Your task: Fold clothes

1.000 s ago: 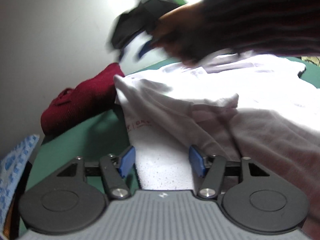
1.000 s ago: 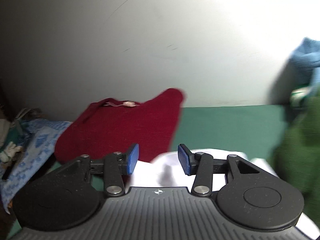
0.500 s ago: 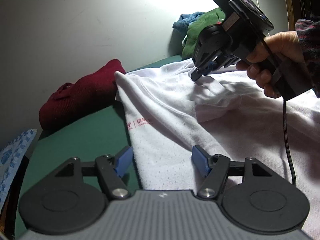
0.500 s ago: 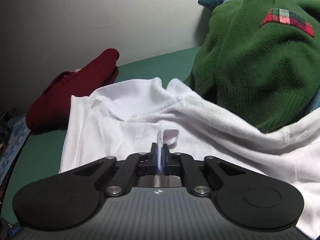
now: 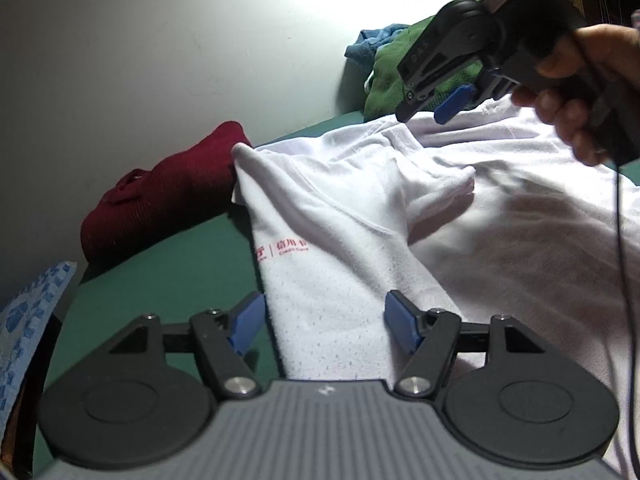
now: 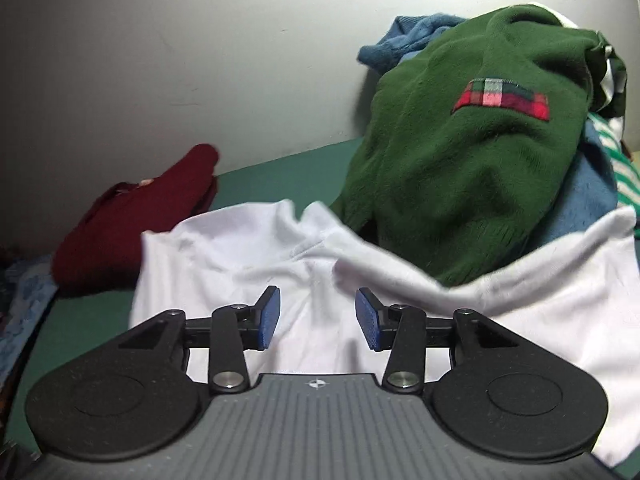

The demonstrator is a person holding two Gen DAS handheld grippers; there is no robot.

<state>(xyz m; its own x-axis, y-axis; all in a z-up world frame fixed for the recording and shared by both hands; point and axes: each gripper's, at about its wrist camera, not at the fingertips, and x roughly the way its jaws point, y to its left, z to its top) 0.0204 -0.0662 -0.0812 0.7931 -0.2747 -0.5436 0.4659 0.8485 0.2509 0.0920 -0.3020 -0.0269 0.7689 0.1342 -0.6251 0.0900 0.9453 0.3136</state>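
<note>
While the white T-shirt (image 5: 360,216) lies rumpled on the green desk (image 5: 172,276), its lower part cut off, we hold both left gripper (image 5: 325,322) and right gripper (image 6: 317,317) fingers wide, empty.

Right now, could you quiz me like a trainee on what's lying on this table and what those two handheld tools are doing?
1. True or false: the right tool is clamped on the white shirt.
2. Which garment lies against the white shirt's far left corner? A) the dark red garment B) the green sweater C) a blue towel
3. Fill in: the small print on the white shirt, seen from the left tool, is coloured ____.

Key
1. False: its jaws stand apart with only cloth beneath them.
2. A
3. Red
</note>
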